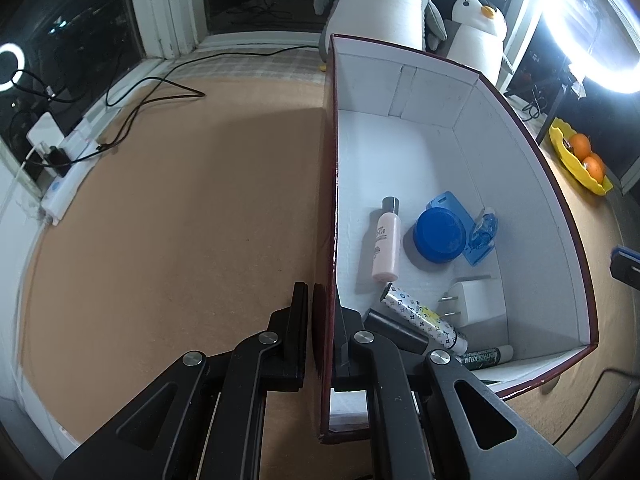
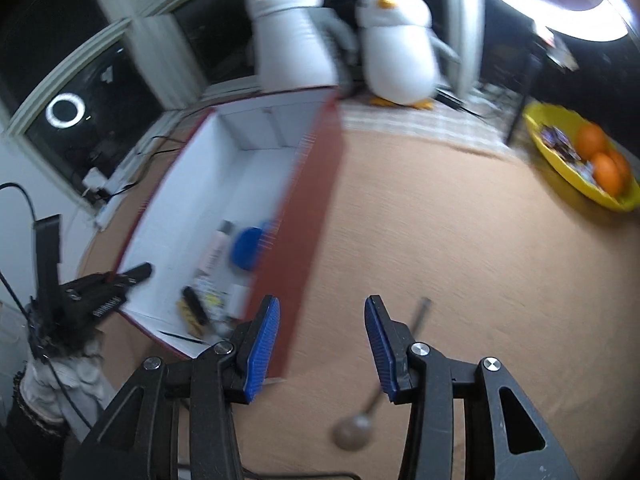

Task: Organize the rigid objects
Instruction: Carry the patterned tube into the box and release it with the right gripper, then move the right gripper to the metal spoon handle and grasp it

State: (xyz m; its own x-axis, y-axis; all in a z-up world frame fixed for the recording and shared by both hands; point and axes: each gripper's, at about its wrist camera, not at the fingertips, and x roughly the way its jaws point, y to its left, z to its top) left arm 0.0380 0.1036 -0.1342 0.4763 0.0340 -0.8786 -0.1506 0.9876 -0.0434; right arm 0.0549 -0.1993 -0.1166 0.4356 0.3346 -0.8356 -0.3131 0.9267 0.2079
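The left hand-held gripper (image 1: 322, 308) is clamped on the near left wall of the red box (image 1: 460, 92), which stands on the tan surface (image 1: 180, 200). The box holds a pink bottle (image 1: 386, 244) and blue lid (image 1: 440, 238). The right hand-held gripper (image 2: 322, 344) stands partly open and empty above a spoon (image 2: 360, 416) lying on the surface right of the box.

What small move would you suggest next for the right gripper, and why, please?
Probably lower the open right gripper around the metal spoon lying on the brown table. It is the only loose item outside the red, white-lined box, whose wall the left gripper clamps steady.
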